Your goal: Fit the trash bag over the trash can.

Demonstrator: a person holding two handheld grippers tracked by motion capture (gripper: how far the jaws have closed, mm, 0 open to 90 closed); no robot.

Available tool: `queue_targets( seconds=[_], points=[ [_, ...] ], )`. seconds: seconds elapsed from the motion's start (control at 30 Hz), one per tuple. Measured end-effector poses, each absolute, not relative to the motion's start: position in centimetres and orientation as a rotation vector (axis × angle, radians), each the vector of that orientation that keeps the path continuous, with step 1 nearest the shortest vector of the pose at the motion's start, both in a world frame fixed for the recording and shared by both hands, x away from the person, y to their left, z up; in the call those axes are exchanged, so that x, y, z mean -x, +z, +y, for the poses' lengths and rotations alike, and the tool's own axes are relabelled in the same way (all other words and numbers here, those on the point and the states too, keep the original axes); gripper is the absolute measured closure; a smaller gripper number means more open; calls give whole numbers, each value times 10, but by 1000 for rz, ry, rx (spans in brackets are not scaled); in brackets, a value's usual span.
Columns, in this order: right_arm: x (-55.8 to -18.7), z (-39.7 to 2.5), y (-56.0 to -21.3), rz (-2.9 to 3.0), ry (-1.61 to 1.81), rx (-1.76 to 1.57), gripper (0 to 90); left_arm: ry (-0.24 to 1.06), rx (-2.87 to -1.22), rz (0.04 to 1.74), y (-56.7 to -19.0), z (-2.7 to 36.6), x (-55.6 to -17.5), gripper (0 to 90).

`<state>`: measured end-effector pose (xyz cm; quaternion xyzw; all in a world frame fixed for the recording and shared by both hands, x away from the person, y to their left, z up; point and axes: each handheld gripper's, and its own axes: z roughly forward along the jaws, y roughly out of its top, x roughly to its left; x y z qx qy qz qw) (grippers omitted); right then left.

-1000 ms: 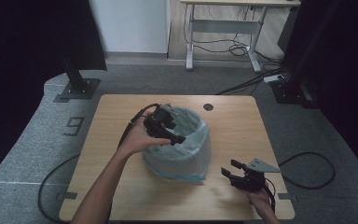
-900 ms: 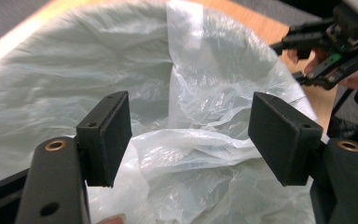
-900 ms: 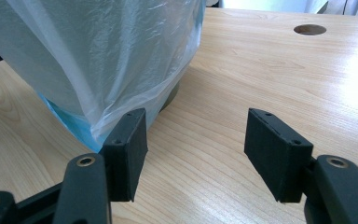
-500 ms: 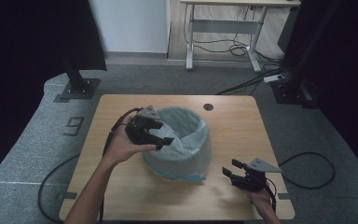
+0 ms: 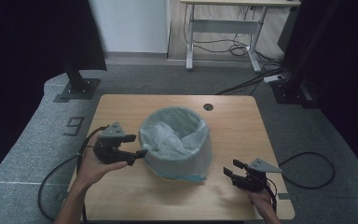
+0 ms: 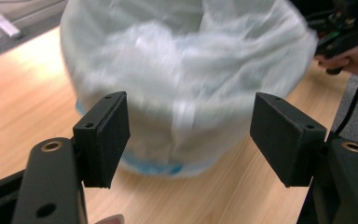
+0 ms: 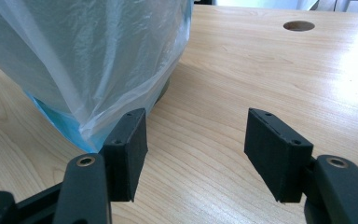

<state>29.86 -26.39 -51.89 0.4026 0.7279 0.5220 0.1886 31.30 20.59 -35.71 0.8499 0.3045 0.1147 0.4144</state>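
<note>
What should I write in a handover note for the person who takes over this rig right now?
Left gripper: jaws open, empty, beside the left wall of the bin, apart from it.
Right gripper: jaws open, empty, low over the table at the bin's front right.
The bin stands upright near the table's middle.
Done: the clear bag lines the bin and is folded over the rim all round; its edge hangs down the outer wall.
Left, by my judgement: perhaps smooth the crumpled bag inside and check the fold; blue shows below the bag's edge at the base.
</note>
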Motion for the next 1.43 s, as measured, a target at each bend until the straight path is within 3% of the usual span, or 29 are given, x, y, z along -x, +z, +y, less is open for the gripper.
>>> queue_targets(
  seconds=[0.67, 1.43],
  points=[
    [-301, -266, -525, 2053, 1431, -1153, 383, 199, -2128, 929, -438, 244, -301, 277],
    [-301, -265, -526, 2053, 1424, -1155, 374, 180, -2126, 952, -446, 243, -309, 269]
  ],
)
